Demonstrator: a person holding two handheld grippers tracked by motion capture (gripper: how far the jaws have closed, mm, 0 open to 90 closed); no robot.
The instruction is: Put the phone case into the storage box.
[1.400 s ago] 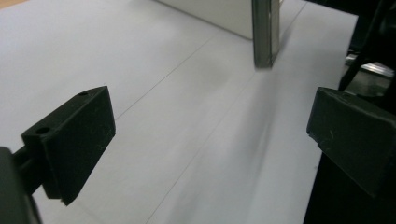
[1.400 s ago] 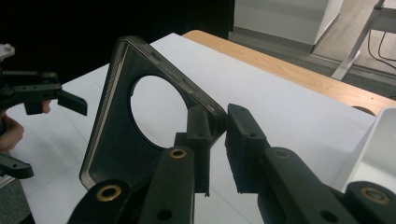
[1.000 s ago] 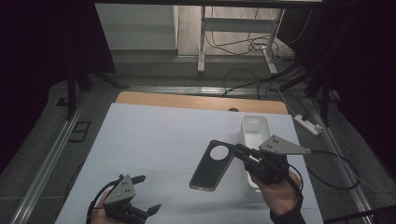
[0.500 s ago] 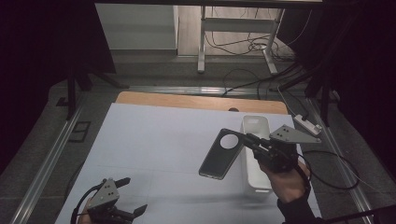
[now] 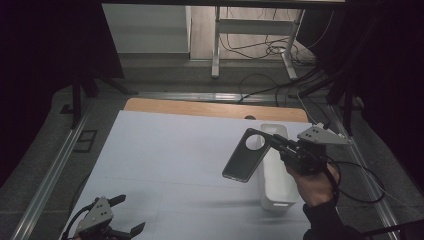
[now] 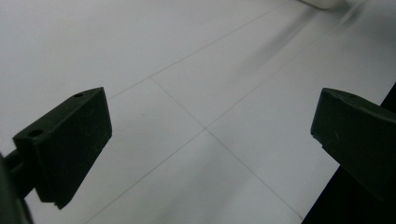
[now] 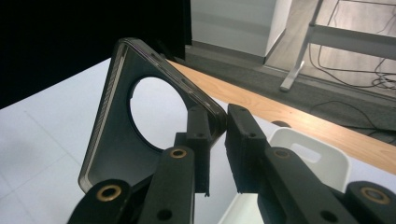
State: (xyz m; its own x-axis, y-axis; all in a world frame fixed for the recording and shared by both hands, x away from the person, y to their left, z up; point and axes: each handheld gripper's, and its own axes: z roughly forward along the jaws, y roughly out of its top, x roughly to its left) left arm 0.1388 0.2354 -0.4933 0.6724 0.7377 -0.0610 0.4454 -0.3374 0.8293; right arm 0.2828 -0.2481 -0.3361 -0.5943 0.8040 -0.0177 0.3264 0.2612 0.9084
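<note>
My right gripper [image 5: 274, 141] holds a dark grey phone case [image 5: 242, 160] with a round camera hole in the air, just left of a white oblong bin [image 5: 280, 187]. In the right gripper view the jaws pinch the case [image 7: 112, 144] by its corner, with my right gripper [image 7: 223, 126] shut on it and the bin [image 7: 327, 163] behind. My left gripper [image 5: 131, 214] hovers low at the table's near left corner, open with nothing between its fingers. In the left gripper view my left gripper [image 6: 210, 126] stands wide apart over bare white table.
The white table cover [image 5: 165, 150] ends at a wooden strip [image 5: 215, 109] along the far edge. Metal rails [image 5: 50, 175] run along both sides. Cables [image 5: 265, 50] and a table frame lie on the floor beyond. A cable trails from the right gripper.
My right gripper has carried the phone case up and to the right, closer to the bin. My left gripper has drifted left toward the near corner.
</note>
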